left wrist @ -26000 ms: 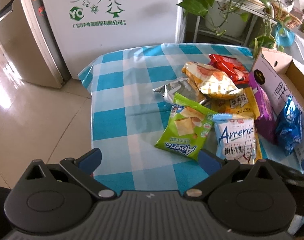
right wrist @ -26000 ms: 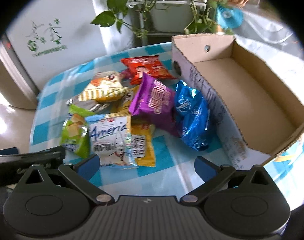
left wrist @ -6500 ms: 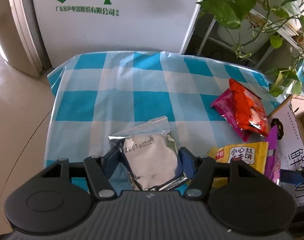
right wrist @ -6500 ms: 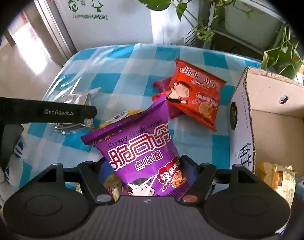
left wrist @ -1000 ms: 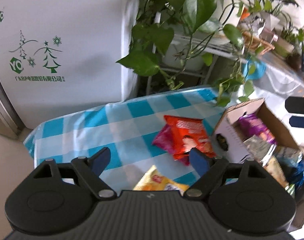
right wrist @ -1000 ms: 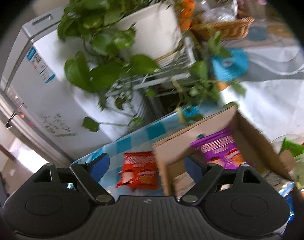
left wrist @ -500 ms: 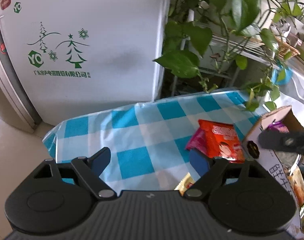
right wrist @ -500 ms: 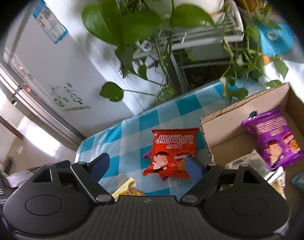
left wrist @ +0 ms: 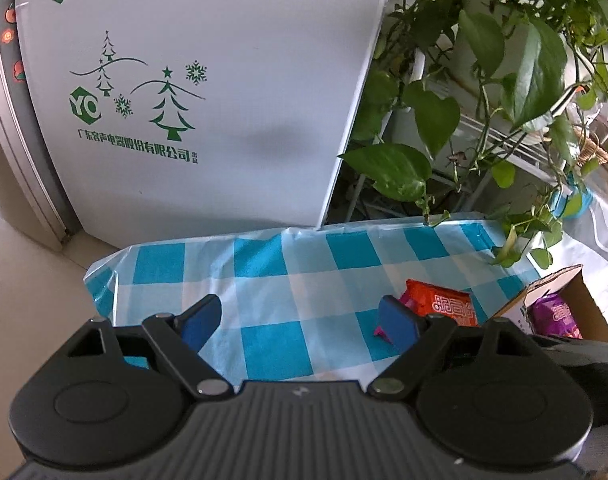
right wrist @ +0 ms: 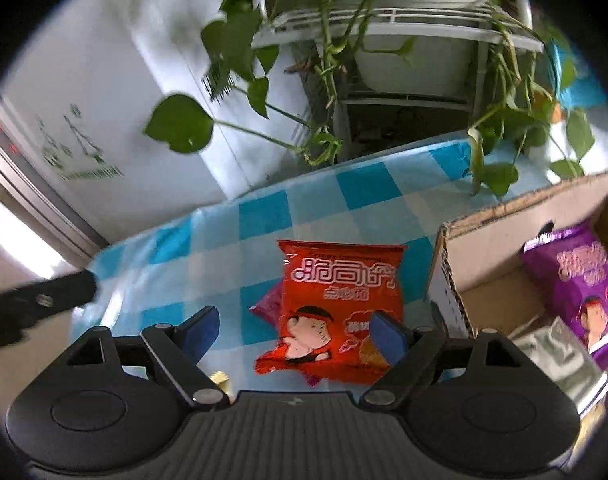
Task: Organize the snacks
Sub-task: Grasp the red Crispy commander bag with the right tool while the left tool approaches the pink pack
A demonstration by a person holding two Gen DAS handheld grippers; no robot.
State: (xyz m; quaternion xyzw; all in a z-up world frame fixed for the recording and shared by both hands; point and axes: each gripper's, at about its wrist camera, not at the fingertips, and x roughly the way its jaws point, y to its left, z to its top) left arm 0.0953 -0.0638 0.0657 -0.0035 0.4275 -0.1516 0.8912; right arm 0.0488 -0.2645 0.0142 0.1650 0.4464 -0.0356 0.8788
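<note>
Blue-and-white checked cloth covered the counter [right wrist: 263, 216], with a white appliance and trailing green plants seen behind it. Both the left gripper [left wrist: 299, 322] and the right gripper [right wrist: 289, 330] were held wide open and empty. An orange-red snack packet [right wrist: 340, 304] was seen lying flat on the cloth, just beside the cardboard box [right wrist: 492, 248], on top of a pink packet [right wrist: 267, 304] of which only an edge was shown. A purple packet [right wrist: 580, 276] and a silver one [right wrist: 552, 350] were already lodged in the box. The red packet was judged the next to be taken: it would best be approached squarely from above by the right gripper, pinched across its crinkly, puffed middle, and lifted clear of the pink one beneath
</note>
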